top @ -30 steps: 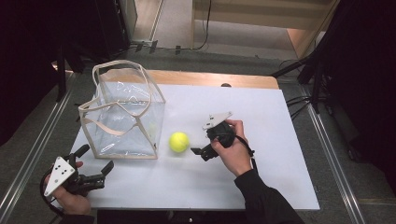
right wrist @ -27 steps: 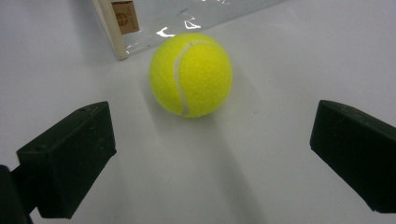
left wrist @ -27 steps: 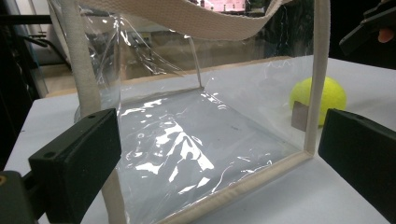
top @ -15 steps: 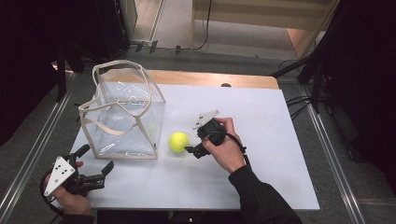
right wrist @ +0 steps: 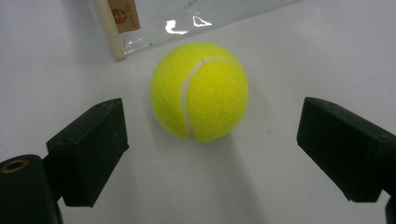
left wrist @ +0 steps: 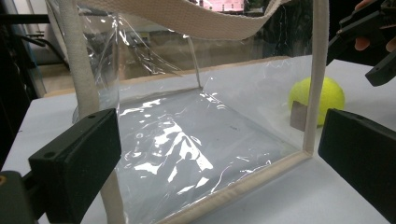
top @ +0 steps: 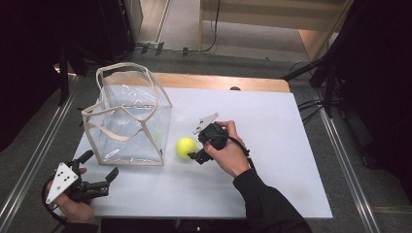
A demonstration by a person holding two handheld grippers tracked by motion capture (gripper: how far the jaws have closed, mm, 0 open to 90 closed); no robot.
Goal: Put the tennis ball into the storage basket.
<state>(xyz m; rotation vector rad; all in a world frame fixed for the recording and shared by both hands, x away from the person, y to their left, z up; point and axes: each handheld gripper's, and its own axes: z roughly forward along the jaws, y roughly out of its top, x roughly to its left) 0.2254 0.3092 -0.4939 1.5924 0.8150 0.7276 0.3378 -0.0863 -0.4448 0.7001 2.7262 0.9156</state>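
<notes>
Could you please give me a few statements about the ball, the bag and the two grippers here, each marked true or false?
1. The tennis ball lies on the white table, outside the clear bag. True.
2. The right gripper already clamps the ball. False: in the right gripper view the ball sits ahead of the jaws, which stand apart from it on either side.
3. The clear bag lies flat on its side. False: it stands upright, mouth up, its straps arching above the rim.
4. The left gripper is open and holds nothing. True.
5. The ball is red. False: it is yellow-green with a pale seam.
</notes>
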